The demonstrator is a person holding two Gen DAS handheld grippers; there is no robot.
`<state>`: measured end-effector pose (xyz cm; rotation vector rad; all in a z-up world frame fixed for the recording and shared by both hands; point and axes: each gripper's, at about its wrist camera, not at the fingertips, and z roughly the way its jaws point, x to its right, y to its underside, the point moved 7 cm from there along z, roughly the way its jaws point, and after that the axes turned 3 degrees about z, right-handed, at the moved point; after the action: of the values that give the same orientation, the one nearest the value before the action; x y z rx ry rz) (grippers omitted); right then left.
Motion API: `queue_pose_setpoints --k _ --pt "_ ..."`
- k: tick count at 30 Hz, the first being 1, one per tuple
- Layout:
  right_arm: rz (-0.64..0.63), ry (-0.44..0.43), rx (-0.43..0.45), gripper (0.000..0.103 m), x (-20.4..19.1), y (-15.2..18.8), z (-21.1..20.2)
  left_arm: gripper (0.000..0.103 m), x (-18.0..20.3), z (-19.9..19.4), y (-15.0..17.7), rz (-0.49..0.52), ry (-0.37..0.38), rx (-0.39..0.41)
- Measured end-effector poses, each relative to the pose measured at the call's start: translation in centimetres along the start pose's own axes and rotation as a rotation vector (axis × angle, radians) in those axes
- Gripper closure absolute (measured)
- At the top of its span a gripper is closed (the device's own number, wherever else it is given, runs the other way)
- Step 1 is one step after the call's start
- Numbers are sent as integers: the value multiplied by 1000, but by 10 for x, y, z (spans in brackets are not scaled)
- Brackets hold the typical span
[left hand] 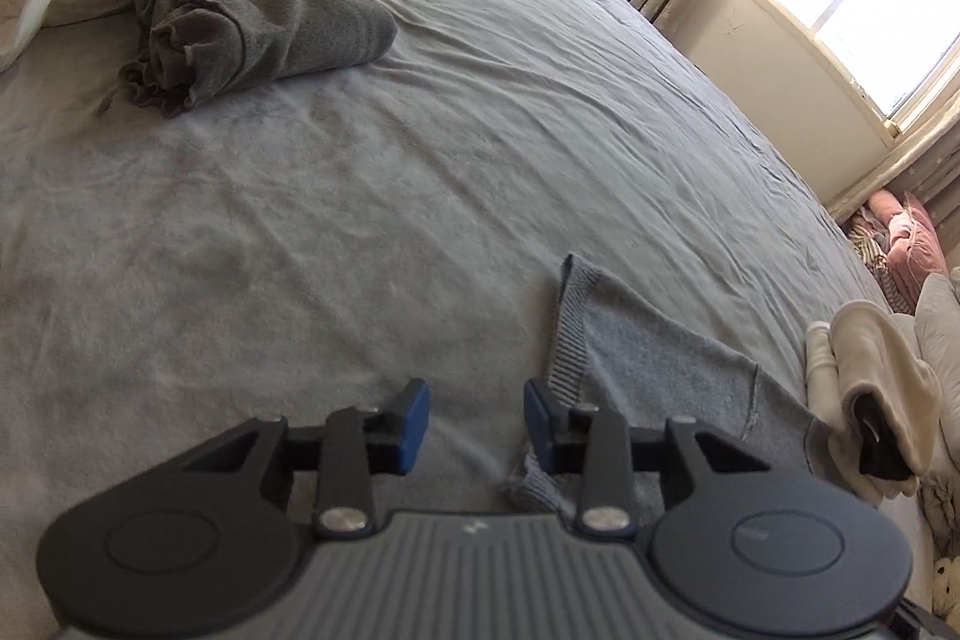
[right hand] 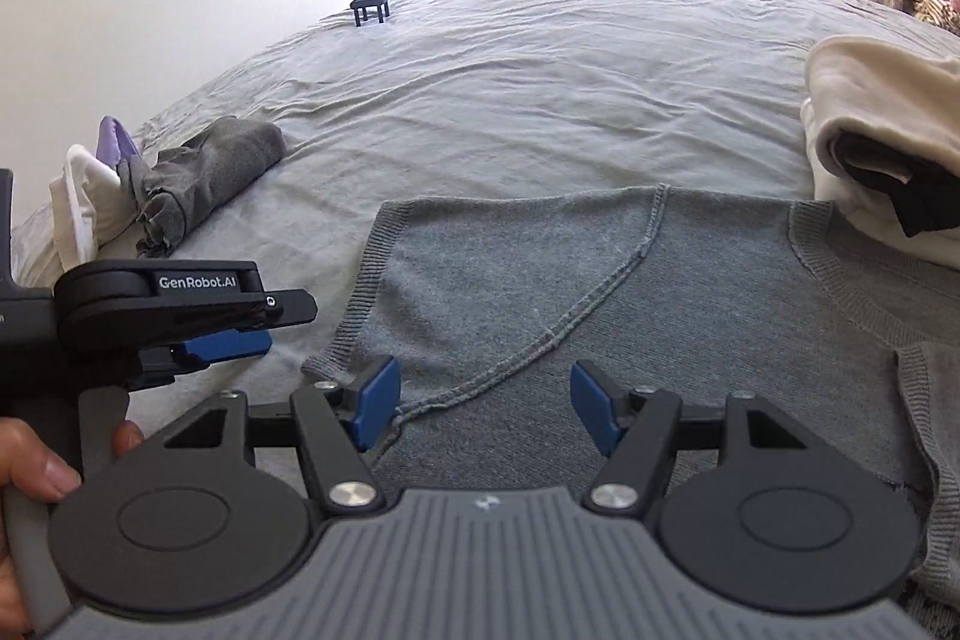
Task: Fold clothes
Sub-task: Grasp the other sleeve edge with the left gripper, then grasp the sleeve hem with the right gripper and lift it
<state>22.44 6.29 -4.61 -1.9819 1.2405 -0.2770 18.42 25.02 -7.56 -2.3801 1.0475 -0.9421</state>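
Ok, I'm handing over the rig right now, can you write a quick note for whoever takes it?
Left gripper: jaws open, holding nothing, at the sweater's ribbed edge.
Right gripper: jaws open and empty, over the sweater.
Sweater lies partly folded on the bed, near edge. The dark grey garment sits folded far left; a cream pile is on the right.
Left to do: finish folding the sweater.

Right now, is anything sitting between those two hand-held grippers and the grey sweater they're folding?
Nothing visible. The right hand-held gripper hangs open directly over the grey sweater; the left hand-held gripper, also open, is at its ribbed edge. The cream garment pile lies off to the side, at the sweater's far corner.
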Motion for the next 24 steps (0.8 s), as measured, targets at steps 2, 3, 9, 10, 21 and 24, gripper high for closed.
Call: queue_pose_setpoints --k 2,3,9,10,21,24 --pt "-48 0 3 36 -13 0 8 73 -9 -1 -2 -25 17 -15" --pt "-72 -1 -1 36 -19 1 13 73 -11 -2 -3 -36 24 -19" --pt "-198 -6 -38 36 -55 14 44 73 -22 -5 -7 -86 64 -51" --pt "-208 -6 -48 37 -59 17 49 73 -22 -4 -7 -84 69 -59" --pt "46 29 18 97 -26 0 44 71 -11 -2 -3 -66 122 -100" --pt "131 25 61 97 -9 -5 25 71 -1 -1 0 -43 145 -113"
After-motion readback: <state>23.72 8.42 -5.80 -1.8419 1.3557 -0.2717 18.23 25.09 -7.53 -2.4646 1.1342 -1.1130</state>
